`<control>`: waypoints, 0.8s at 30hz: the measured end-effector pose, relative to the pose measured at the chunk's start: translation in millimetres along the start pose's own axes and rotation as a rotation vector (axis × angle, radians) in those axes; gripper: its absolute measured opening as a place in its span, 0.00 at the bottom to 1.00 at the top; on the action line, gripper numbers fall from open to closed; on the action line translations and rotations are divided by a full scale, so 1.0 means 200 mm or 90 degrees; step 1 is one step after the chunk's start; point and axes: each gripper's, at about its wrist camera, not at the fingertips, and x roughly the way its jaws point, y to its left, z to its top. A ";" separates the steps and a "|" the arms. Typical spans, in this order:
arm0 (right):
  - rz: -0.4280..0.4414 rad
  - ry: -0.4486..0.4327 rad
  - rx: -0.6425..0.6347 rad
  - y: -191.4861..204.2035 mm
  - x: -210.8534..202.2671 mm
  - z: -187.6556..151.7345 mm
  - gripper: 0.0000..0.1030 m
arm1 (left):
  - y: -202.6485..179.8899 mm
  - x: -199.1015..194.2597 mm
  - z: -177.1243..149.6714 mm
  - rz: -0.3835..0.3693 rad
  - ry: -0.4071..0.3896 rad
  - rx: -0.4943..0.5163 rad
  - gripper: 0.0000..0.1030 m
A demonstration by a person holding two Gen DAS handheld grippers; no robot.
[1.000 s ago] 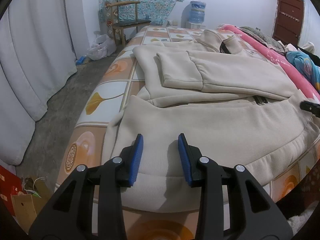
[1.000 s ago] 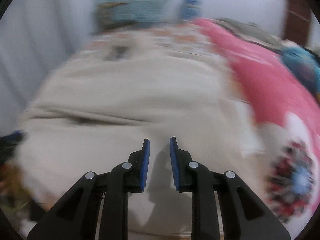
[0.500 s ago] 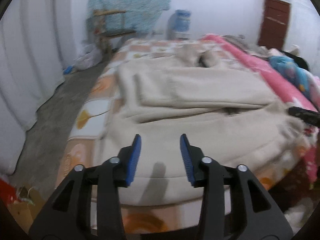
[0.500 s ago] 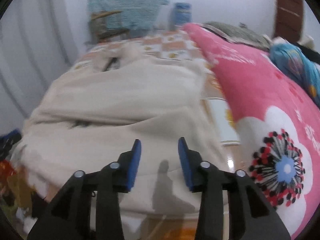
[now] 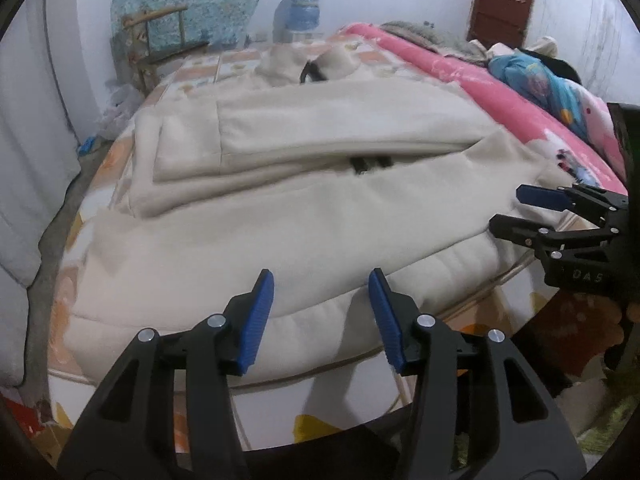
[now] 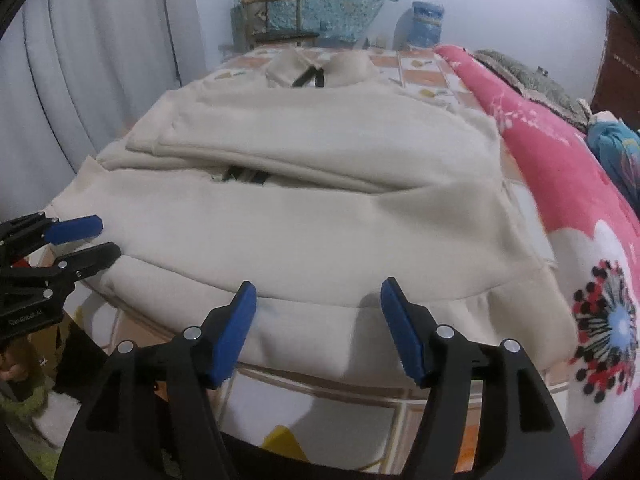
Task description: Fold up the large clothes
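Bed [image 5: 400, 368] with tiled-pattern sheet, filling most of both views; pink floral blanket [image 6: 568, 168] along its right edge.

Cream jacket [image 5: 304, 216] spread across the bed from near edge toward far end, collar and dark zipper at the far end, ribbed hem [image 6: 328, 332] hanging at the near edge. Sleeves already folded in across the chest, stacked flat on the body. Remaining, by judgement: lifting the hem and folding the lower half up toward the collar, perhaps once more after that. Roughly midway.

Wooden chair [image 6: 276, 20] and blue water bottle [image 5: 302, 10] beyond the far end; brown door [image 5: 502, 4] at far right.

Left gripper [image 5: 320, 300] just above the hem near the bed's near-left corner, jaws spread and having just been opening, nothing between them. Right gripper [image 6: 318, 312] over the hem toward the near-right corner, jaws spread wider, likewise just been opening, holding nothing; cloth below, not pinched.

Writing: letters "DAS" readable on the right gripper's body in the left wrist view; small lettering on the left gripper's body in the right wrist view, too blurred to read.
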 end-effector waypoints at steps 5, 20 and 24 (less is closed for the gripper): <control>0.032 -0.011 -0.030 0.07 0.00 -0.03 0.62 | -0.08 0.00 0.01 -0.010 -0.009 0.048 0.59; -0.009 -0.031 0.040 -0.04 -0.01 0.10 0.73 | 0.04 0.06 0.15 0.100 0.019 -0.007 0.74; -0.019 -0.008 0.054 -0.06 0.08 0.12 0.81 | 0.13 0.21 0.13 0.135 0.091 -0.061 0.84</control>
